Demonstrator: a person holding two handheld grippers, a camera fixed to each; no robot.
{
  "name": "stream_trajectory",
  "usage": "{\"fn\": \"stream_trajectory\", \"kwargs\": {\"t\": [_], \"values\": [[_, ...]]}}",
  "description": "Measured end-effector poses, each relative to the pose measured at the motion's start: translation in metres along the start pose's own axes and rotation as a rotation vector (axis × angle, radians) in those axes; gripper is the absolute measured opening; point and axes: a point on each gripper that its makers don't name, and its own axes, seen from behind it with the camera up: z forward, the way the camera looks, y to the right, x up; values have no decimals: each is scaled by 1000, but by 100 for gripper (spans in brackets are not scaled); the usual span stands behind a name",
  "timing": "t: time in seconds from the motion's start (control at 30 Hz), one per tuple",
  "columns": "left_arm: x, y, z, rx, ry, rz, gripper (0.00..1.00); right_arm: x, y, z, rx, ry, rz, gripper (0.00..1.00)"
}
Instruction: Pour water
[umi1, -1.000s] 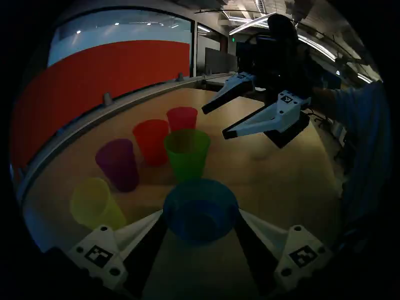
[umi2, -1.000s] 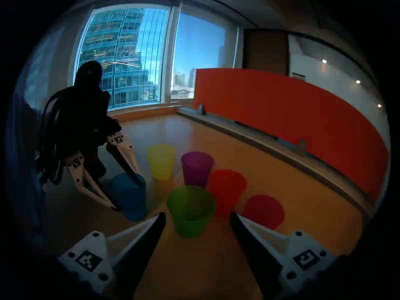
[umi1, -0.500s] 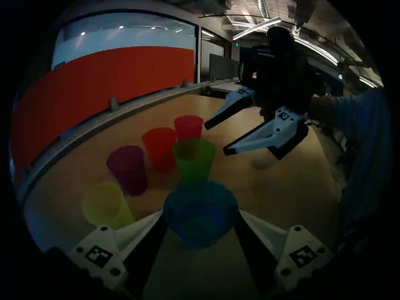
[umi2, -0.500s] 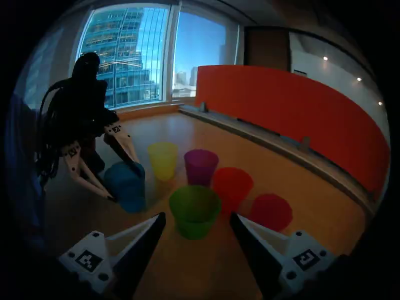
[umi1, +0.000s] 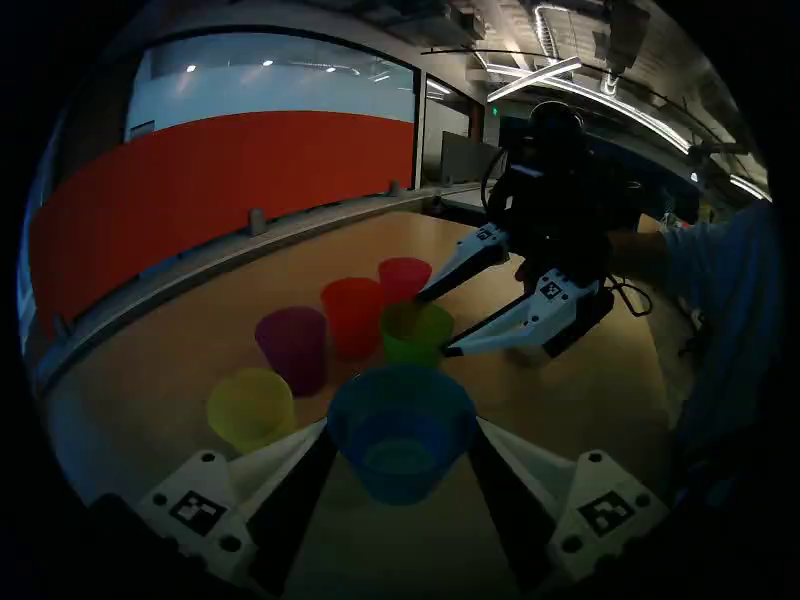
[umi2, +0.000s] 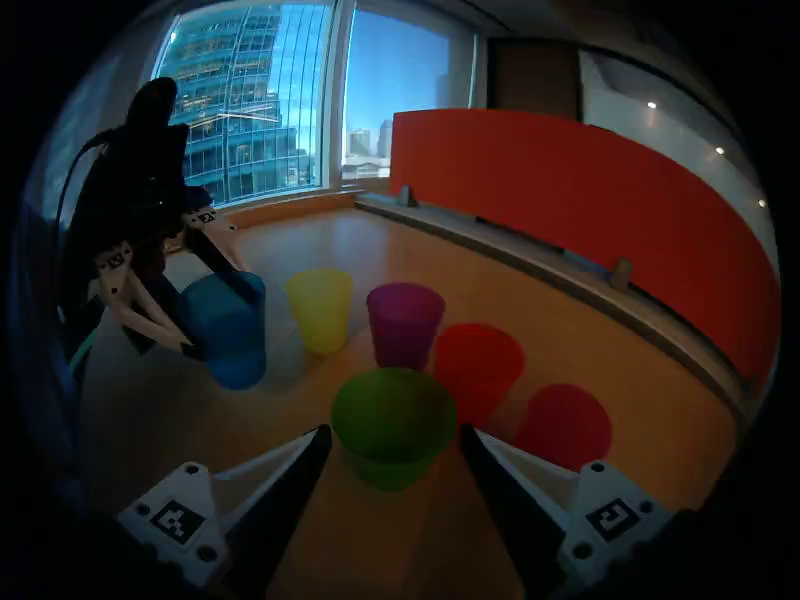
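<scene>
Holding the blue cup (umi1: 400, 490) in the left gripper (umi1: 400, 428): both fingers press on its sides just under the rim, with the jaws closed to the cup's width. The cup is upright, and a little water (umi1: 398, 458) is visible at the bottom. In the right gripper view I see this cup at the left of the group, just beside the yellow cup (umi2: 320, 308). I cannot tell whether its base touches the wooden table (umi2: 430, 255).

The right gripper (umi2: 392, 436) is spread wide, with one finger on either side of the green cup (umi2: 392, 465). I cannot resolve any contact, so I log it as gripping nothing. The green cup stands upright on the table.

Beyond it is a close row of upright cups: yellow, purple cup (umi2: 404, 322), red cup (umi2: 478, 368) and pink cup (umi2: 565, 425). A red wall panel (umi1: 200, 170) runs behind the table. A sleeve (umi1: 730, 260) is at the right edge of the left gripper view.
</scene>
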Motion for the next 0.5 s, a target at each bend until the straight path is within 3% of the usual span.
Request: {"fn": "stream_trajectory", "kwargs": {"t": [0.5], "values": [[8,-12,-22,33,46,-22,86,-5,-2,25,-1,-37,5,99]]}}
